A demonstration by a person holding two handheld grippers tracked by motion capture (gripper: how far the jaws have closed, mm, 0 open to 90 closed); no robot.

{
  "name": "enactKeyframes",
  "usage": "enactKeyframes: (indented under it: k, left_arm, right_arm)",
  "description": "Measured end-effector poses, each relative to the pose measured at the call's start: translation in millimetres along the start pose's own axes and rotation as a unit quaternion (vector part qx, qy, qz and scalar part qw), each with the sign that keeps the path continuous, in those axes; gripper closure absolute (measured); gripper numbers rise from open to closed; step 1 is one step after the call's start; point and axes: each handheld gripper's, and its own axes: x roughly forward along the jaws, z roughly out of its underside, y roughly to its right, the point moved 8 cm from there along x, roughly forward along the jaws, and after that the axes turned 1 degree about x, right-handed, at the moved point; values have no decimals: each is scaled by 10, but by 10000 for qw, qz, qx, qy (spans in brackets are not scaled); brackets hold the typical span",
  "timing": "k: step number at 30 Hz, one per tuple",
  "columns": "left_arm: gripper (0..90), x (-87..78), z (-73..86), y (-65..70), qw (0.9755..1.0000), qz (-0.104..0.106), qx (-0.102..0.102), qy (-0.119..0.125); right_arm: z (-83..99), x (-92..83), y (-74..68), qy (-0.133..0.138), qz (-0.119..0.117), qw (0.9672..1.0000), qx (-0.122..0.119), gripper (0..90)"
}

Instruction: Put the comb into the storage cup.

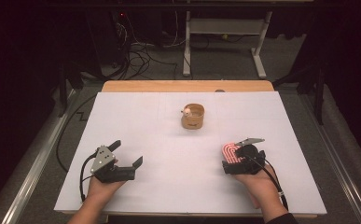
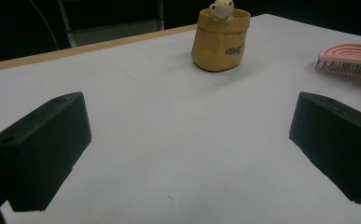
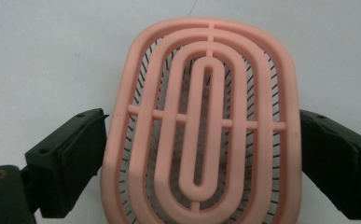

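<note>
The brush lies on the white worktop at my right, back up and bristles down, its pink ribs looping in long ovals. It sits between the jaws of my right claw. The left jaw is right at its rim; at the right one I see a thin gap, so I cannot tell that either pad presses, and I count the claw as wide, straddling the brush, not clamping it. The near end of the brush is cut off at the bottom of the right gripper view, so any handle is hidden from me. From the high view my right claw covers most of the brush.

My left claw rests on the worktop well apart from it, jaws wide with bare worktop between them.

Farther back, near the middle, stands a small yellow pot with a pale figure peeping over its rim; the print on its side is too small to read.
</note>
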Motion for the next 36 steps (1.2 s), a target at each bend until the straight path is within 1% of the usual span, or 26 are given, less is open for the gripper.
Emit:
enactKeyframes:
  k: [5, 10, 19, 22, 24, 32, 36]
  left_arm:
    - [0, -3, -1, -2, 10000, -3, -4, 6]
    - [0, -3, 1, -7, 10000, 4, -16, 8]
    - [0, -2, 5, -10, 10000, -2, -14, -3]
    - [0, 0, 7, -8, 10000, 0, -17, -5]
    - [0, -1, 8, -8, 10000, 1, -21, -9]
    - [0, -6, 6, -14, 10000, -7, -32, 10]
    - [0, -7, 6, -15, 10000, -11, -15, 9]
  right_arm:
    - [10, 13, -8, -52, 15, 10000, 20, 83]
    - [-8, 5, 0, -54, 38, 10000, 0, 159]
    - [-9, 6, 15, -102, 17, 9999, 71, 170]
    - [-7, 11, 12, -158, 15, 9998, 100, 170]
    - [-5, 19, 6, -205, -3, 9998, 77, 174]
    - [-8, 27, 7, -275, -2, 9995, 138, 174]
    - [5, 44, 0, -358, -21, 9993, 121, 174]
